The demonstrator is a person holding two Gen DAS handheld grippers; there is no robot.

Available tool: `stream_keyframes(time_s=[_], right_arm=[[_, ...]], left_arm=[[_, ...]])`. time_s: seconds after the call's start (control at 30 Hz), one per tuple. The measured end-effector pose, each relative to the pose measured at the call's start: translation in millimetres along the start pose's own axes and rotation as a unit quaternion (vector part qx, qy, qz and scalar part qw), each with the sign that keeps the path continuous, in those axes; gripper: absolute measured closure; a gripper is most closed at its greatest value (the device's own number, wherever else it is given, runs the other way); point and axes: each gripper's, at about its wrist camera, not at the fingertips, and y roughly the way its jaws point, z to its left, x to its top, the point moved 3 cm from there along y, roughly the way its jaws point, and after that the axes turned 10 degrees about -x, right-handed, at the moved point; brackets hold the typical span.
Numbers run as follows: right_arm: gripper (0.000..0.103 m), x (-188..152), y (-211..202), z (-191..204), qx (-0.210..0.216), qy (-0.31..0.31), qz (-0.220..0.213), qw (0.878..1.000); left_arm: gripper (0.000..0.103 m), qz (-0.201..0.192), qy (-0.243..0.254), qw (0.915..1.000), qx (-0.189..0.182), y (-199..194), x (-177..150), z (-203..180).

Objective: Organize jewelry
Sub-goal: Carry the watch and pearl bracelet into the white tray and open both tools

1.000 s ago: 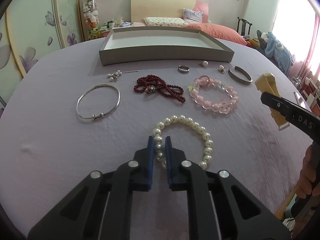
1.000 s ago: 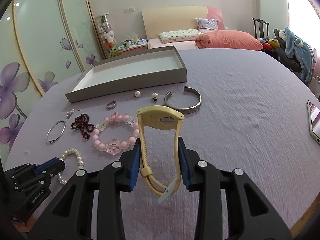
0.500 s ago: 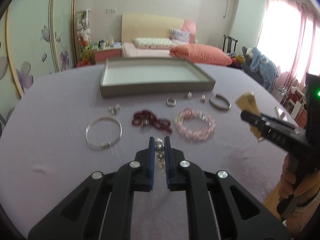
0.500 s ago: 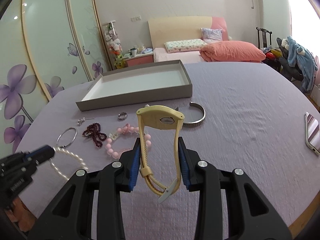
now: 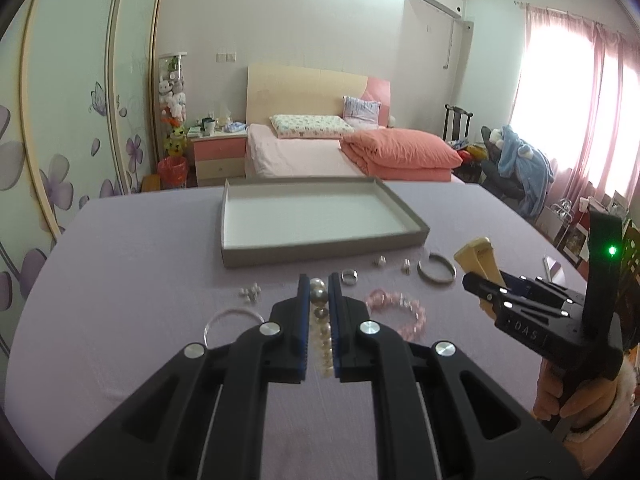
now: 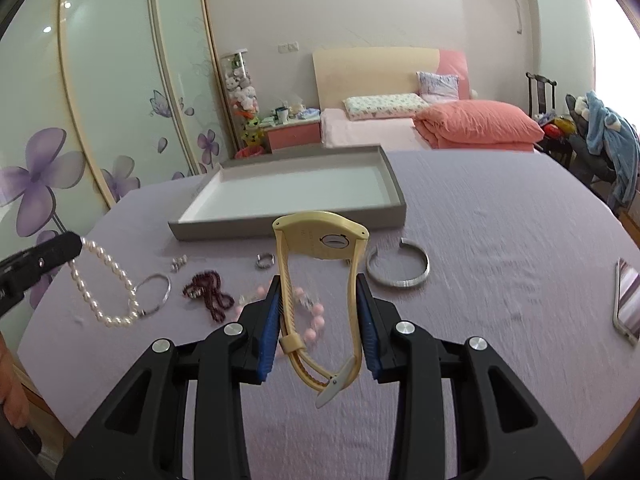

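Desk [image 6: 500,240]: lilac cloth, grey tray [image 6: 394,206] (bedroom behind).
Hidden: pink bracelet [image 6: 316,322] partly behind tongs.
Left tongs [image 5: 319,286]: clamping pearl bracelet [image 6: 104,280].
Right tongs [image 6: 318,296]: clamping yellow watch [image 6: 320,236].

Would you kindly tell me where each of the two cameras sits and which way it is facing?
Left wrist: on the left tongs, facing the grey tray and bed; shows its fingers gripping the pearl bracelet, plus the right hand.
Right wrist: on the right tongs, facing the same tray; shows its fingers clamping the yellow watch, plus the left tongs.
Shared: tray, pearl bracelet, silver cuff.
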Motion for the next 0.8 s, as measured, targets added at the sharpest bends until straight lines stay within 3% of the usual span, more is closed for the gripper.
stream_keyframes(time_s=[0.17, 0.43, 0.6, 0.8], right_arm=[[0.067, 30, 2, 2, 0.017, 0.004, -0.02, 1.0], [0.067, 86, 26, 4, 0.019, 0.007, -0.043, 0.999], [0.067, 120, 68, 6, 0.022, 0.013, -0.022, 0.999], [0.067, 141, 143, 16, 0.01, 0.003, 0.038, 0.999]], left_arm=[[0.093, -0.023, -0.015, 0.9996, -0.013, 3, 35, 13], [0.093, -0.042, -0.001, 0.9991, 0.01, 36, 91, 31], [0.093, -0.023, -0.004, 0.9996, 0.017, 79, 120, 45], [0.093, 0.005, -0.006, 0.9996, 0.027, 138, 140, 63]])
